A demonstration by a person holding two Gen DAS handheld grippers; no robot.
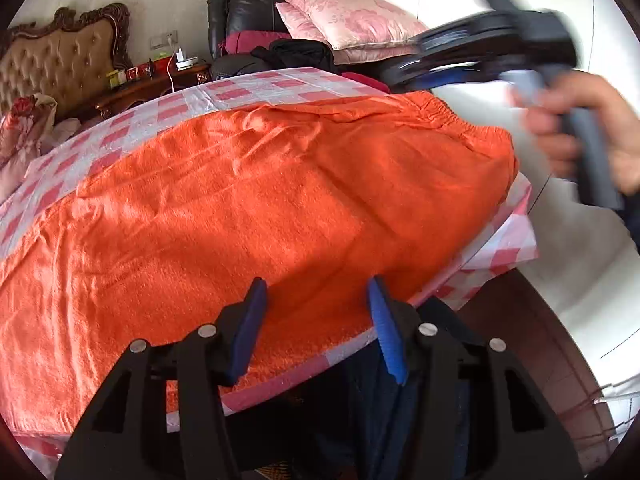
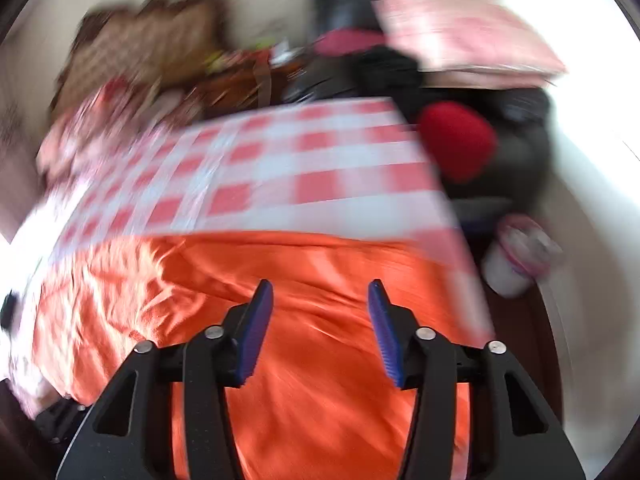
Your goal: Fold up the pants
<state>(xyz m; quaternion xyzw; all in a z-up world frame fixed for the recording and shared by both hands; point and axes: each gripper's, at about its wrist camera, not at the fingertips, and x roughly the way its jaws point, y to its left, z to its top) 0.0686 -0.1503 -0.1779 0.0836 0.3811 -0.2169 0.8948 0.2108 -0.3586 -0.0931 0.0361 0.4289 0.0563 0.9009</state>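
Observation:
Orange pants lie spread flat on a table with a red-and-white checked cloth; the elastic waistband is at the right end. My left gripper is open and empty, just above the near edge of the pants. The right gripper's body, held by a hand, is blurred above the waistband end in the left wrist view. In the right wrist view my right gripper is open and empty over the orange pants, with the checked cloth beyond. That view is motion-blurred.
A dark armchair with pink pillows and dark clothes stands behind the table. A tufted headboard and a wooden nightstand are at the back left. A red round object and a white cup sit right of the table.

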